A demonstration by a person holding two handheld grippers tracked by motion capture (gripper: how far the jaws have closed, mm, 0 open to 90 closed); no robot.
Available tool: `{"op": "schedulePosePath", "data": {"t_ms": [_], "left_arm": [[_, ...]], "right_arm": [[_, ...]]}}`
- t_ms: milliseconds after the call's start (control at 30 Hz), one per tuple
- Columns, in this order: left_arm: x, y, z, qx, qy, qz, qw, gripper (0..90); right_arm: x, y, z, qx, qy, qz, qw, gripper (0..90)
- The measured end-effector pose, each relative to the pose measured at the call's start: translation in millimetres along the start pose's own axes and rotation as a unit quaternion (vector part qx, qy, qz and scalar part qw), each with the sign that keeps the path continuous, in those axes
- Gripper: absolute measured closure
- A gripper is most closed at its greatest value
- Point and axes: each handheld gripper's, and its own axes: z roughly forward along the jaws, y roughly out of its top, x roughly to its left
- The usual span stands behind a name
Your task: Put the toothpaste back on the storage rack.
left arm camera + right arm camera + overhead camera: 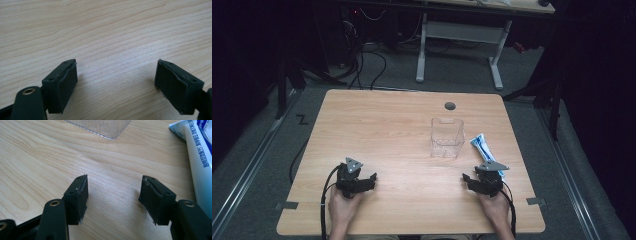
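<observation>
A clear plastic box stands upright right of the wooden table's middle; its near corner shows at the top of the right gripper view. A white and blue tube lies flat just right of the box, and runs down the right edge of the right gripper view. My left gripper rests low at the table's near left, open, with bare wood between its jaws. My right gripper sits at the near right beside the tube's near end, open with nothing between its jaws.
A round cable hole sits near the table's far edge. Beyond the table stand a white desk frame and loose cables on the grey floor. Tape marks lie near the front corners.
</observation>
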Motion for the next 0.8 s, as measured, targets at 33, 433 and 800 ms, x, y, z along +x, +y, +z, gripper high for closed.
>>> {"op": "schedulePosePath", "data": {"t_ms": [33,433,800], "left_arm": [[0.0,0.0,0.0,0.0,0.0,0.0,1.0,18.6],[0.1,0.0,-0.1,0.0,-0.001,0.0,1.0,18.6],[0.1,0.0,-0.2,0.001,0.0,0.0,1.0,18.6]], "right_arm": [[0.0,0.0,0.0,0.0,0.0,0.0,1.0,39.1],[-0.2,0.1,0.1,0.001,0.002,-0.001,1.0,38.8],[1.6,-0.6,-0.8,-0.001,0.0,0.002,1.0,40.9]]}}
